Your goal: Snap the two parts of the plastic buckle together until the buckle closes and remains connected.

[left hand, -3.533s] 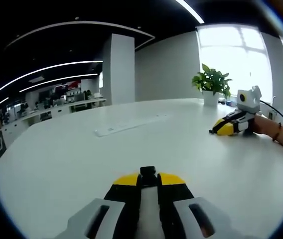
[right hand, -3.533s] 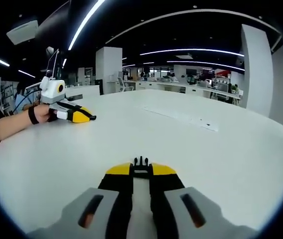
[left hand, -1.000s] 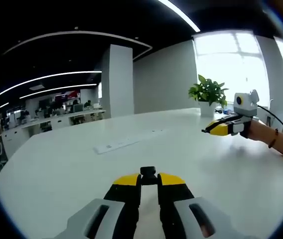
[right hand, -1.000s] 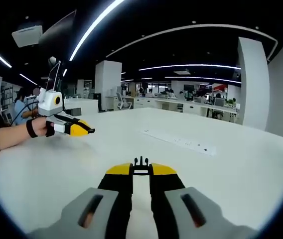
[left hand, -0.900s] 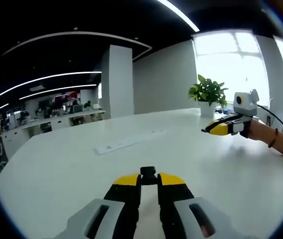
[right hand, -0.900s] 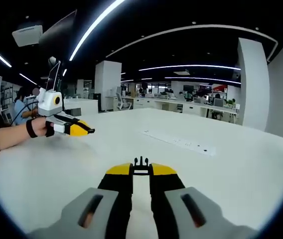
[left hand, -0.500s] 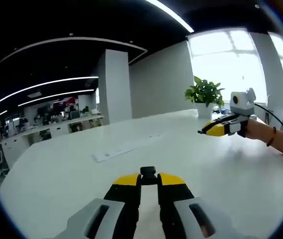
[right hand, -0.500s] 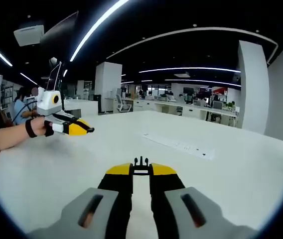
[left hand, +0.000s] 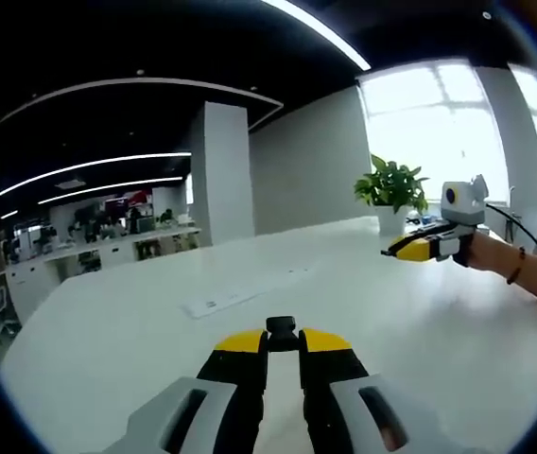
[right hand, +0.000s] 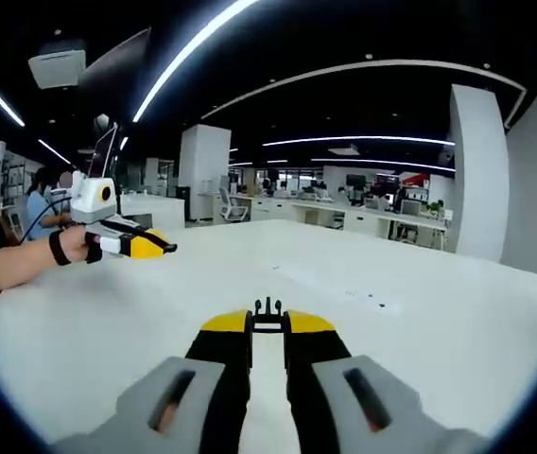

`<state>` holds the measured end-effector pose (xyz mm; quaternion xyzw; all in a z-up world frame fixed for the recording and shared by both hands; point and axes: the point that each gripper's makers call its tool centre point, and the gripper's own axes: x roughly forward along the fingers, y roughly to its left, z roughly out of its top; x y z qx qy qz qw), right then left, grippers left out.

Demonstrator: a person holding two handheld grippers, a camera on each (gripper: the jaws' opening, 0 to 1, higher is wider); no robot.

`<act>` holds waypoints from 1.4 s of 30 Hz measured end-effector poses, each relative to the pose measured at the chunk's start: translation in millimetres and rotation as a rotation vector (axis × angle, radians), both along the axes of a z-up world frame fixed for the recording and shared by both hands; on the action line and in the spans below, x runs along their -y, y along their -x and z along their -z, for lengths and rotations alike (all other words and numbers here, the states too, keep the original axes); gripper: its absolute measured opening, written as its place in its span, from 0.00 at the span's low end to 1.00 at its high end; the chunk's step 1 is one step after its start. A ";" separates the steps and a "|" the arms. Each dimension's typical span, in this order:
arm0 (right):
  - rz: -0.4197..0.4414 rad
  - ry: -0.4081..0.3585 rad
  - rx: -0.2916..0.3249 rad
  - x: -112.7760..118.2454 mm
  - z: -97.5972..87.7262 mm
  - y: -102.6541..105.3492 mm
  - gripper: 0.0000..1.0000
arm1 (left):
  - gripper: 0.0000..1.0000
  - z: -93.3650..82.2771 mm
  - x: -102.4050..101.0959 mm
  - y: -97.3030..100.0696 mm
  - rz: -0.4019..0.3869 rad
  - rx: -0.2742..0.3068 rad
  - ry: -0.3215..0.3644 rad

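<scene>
Gripping black buckle halves: left gripper point(left hand: 283, 342) socket piece point(left hand: 281, 326), right gripper point(right hand: 268, 324) pronged piece point(right hand: 268, 308), above white table point(right hand: 420, 331)

White table point(left hand: 108, 331), potted plant point(left hand: 391, 186), pillar point(left hand: 219, 170).

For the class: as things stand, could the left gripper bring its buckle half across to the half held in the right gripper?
Probably yes. The left gripper and right gripper each pinch a black buckle half at the tips, both held above the white table, with open air between them.

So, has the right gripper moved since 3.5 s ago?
Yes. In the left gripper view, the right gripper rose off the table, now level with the plant.
</scene>
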<state>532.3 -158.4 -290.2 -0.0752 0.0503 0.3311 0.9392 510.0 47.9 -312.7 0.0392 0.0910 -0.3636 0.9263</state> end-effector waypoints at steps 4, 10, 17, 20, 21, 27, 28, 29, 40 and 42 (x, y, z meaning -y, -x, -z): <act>-0.001 0.019 -0.006 -0.8 3.6 0.1 0.11 | 0.11 1.3 2.0 0.8 0.000 0.000 0.000; 0.001 0.028 -0.011 -0.5 6.2 0.8 0.11 | 0.11 2.4 2.9 4.0 0.002 -0.001 0.001; 0.000 0.031 -0.011 -1.1 6.3 0.9 0.11 | 0.11 3.6 4.6 8.0 0.004 0.000 -0.001; 0.000 0.040 -0.015 -1.3 8.1 0.6 0.11 | 0.11 2.2 0.4 -12.6 0.003 -0.004 -0.003; 0.000 0.040 -0.015 -1.2 8.1 0.4 0.11 | 0.11 2.0 -0.2 -15.4 0.004 -0.005 -0.003; -0.005 0.036 -0.010 -1.6 6.7 -0.3 0.11 | 0.11 -0.1 -3.7 -32.3 0.005 -0.011 0.004; -0.004 0.041 -0.015 -2.0 8.4 -0.6 0.11 | 0.11 0.1 -3.8 -33.9 0.006 -0.013 0.005; -0.003 0.046 -0.018 -2.0 9.8 -1.1 0.11 | 0.11 0.2 -3.9 -35.1 0.006 -0.014 0.006; -0.003 0.054 -0.005 -3.8 8.8 0.1 0.11 | 0.11 -3.7 -0.7 -36.6 0.016 -0.006 0.005; -0.005 0.054 -0.006 -3.9 8.9 -0.3 0.11 | 0.11 -3.5 -0.8 -36.5 0.017 -0.008 0.009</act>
